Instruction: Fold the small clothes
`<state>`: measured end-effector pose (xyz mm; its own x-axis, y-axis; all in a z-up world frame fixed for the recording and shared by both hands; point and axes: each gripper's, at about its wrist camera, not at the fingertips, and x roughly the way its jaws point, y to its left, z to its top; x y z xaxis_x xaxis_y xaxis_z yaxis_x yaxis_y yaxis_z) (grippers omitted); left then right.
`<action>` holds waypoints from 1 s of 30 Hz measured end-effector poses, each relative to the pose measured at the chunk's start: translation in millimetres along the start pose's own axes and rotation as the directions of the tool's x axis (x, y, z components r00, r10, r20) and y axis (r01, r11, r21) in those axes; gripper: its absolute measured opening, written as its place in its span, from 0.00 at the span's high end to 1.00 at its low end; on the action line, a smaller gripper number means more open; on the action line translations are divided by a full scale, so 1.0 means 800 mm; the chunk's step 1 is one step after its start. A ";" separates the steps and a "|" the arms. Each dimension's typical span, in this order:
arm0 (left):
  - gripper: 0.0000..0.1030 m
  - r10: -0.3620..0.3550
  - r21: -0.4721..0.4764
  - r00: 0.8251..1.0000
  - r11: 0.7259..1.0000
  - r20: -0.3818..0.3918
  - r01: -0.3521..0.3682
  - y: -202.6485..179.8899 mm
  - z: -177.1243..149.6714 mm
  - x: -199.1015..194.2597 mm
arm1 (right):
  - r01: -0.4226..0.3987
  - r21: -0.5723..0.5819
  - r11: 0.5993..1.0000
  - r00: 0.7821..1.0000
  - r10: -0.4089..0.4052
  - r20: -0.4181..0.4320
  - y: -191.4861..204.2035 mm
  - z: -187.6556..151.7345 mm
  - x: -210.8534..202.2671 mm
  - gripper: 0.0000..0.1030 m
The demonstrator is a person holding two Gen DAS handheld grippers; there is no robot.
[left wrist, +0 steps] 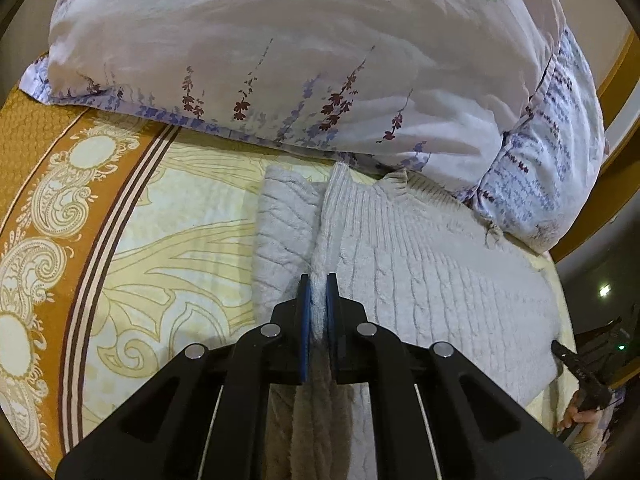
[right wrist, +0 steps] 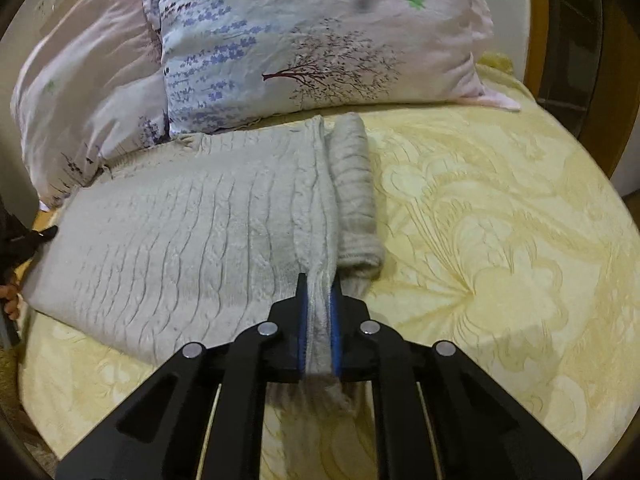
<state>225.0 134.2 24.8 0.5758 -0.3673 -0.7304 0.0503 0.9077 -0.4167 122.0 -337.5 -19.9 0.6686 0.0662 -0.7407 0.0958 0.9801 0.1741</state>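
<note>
A pale grey cable-knit sweater (left wrist: 432, 264) lies flat on the bed, its collar toward the pillows. My left gripper (left wrist: 319, 280) is shut on the sweater's left edge, with a sleeve (left wrist: 284, 236) folded beside it. In the right wrist view the sweater (right wrist: 180, 232) spreads to the left and my right gripper (right wrist: 319, 280) is shut on its right edge, next to a folded sleeve (right wrist: 354, 184). The right gripper also shows at the far right of the left wrist view (left wrist: 576, 364). The left gripper's tip shows at the left edge of the right wrist view (right wrist: 40, 236).
Two floral pillows (left wrist: 280, 60) (right wrist: 312, 40) lie at the head of the bed, touching the sweater's collar end. The bed cover (right wrist: 500, 260) is yellow with a swirl pattern and an orange patterned border (left wrist: 44, 200). A wooden bed frame (left wrist: 616, 92) runs along the right.
</note>
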 end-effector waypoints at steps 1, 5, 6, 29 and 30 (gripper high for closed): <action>0.94 -0.021 -0.016 1.000 1.000 0.006 0.021 0.002 0.000 -0.003 | 0.005 -0.011 1.000 1.000 -0.005 0.004 0.002 0.002 -0.001 0.91; 0.93 -0.091 -0.063 0.995 0.994 0.043 0.094 0.015 -0.007 -0.031 | 0.015 0.021 1.000 0.999 -0.015 0.028 -0.006 0.010 -0.017 0.68; 0.90 -0.110 -0.069 0.992 0.991 0.060 0.114 0.018 -0.008 -0.040 | 0.033 0.032 0.999 0.997 -0.035 0.064 -0.008 0.013 -0.027 0.62; 0.36 -0.105 -0.104 0.994 0.989 -0.013 0.104 0.013 -0.018 -0.020 | -0.081 -0.211 0.974 0.997 0.083 0.003 0.125 0.034 0.044 0.43; 0.37 -0.103 -0.107 0.995 0.989 -0.011 0.101 0.012 -0.017 -0.019 | -0.087 -0.206 0.975 0.996 0.089 0.002 0.124 0.034 0.045 0.43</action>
<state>205.3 145.9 24.3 0.5589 -0.4611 -0.6892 0.0208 0.8387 -0.5442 175.4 -243.3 -11.3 0.6759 0.1532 -0.7209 -0.1167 0.9881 0.1005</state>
